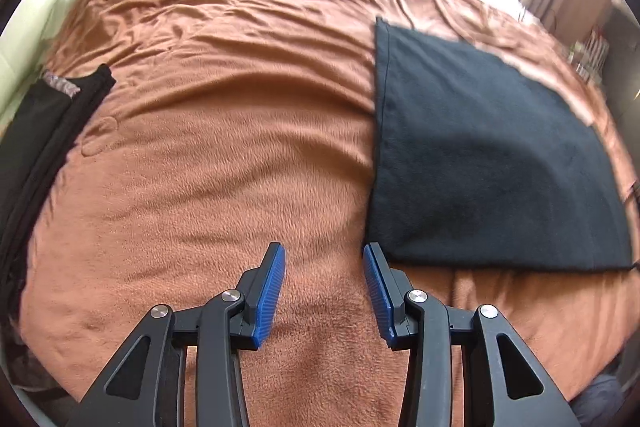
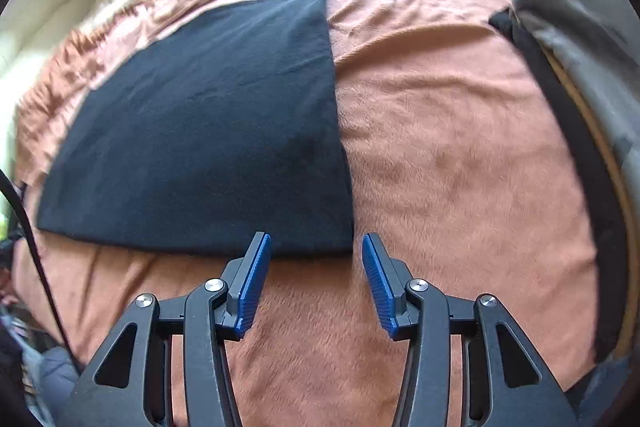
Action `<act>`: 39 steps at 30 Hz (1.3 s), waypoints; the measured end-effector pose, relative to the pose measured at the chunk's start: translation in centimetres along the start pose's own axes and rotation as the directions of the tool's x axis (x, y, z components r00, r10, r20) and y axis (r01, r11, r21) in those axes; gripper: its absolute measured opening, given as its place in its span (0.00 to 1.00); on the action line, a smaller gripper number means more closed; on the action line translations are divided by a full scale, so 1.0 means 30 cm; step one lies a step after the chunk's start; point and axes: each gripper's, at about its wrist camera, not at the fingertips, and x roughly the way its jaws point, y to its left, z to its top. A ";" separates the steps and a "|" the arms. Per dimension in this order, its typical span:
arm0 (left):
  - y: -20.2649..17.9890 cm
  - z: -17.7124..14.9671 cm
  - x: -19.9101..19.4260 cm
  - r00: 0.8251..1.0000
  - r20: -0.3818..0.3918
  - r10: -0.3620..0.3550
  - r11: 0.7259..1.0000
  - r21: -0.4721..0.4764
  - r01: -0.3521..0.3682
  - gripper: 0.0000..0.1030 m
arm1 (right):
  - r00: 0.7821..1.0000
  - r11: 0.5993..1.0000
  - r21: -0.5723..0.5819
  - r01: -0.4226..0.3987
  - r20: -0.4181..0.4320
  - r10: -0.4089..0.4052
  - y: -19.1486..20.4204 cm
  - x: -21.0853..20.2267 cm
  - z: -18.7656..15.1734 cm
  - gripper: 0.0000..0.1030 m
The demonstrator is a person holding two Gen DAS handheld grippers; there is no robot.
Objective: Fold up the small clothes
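Observation:
A dark folded garment [image 1: 480,155] lies flat on the orange-brown fleece blanket [image 1: 224,131], right of centre in the left wrist view. My left gripper [image 1: 324,251] stands open just left of the garment's near-left corner, nothing between its blue pads. In the right wrist view the same garment [image 2: 208,131] fills the left half, on the blanket [image 2: 448,155]. My right gripper [image 2: 316,241] is open above the garment's near-right corner, its left fingertip over the near hem and nothing held.
Another dark garment with a patterned patch [image 1: 44,131] lies at the blanket's left edge. Dark and grey clothing [image 2: 568,99] is piled along the right edge of the bed. A cable [image 2: 28,227] hangs at the left. Shelves and clutter [image 1: 588,55] stand beyond the bed.

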 end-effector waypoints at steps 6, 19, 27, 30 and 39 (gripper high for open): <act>0.039 0.034 0.005 0.995 -0.010 -0.097 0.989 -0.109 0.096 0.44 | 0.983 0.970 0.157 -0.185 0.037 0.181 -0.121 -0.013 -0.046 0.47; 0.043 0.012 0.119 0.961 -0.068 -0.267 0.935 -0.261 0.241 0.44 | 0.923 0.860 0.340 -0.381 0.079 0.378 -0.258 0.065 -0.071 0.48; 0.062 0.002 0.158 0.919 -0.057 -0.390 0.863 -0.370 0.344 0.43 | 0.888 0.804 0.384 -0.453 0.120 0.443 -0.292 0.135 -0.079 0.47; 0.051 0.017 0.166 0.915 -0.047 -0.400 0.857 -0.372 0.356 0.43 | 0.878 0.787 0.398 -0.472 0.135 0.458 -0.305 0.152 -0.080 0.47; 0.048 0.033 0.166 0.907 0.006 -0.421 0.840 -0.376 0.392 0.28 | 0.898 0.808 0.392 -0.439 0.177 0.402 -0.299 0.153 -0.097 0.30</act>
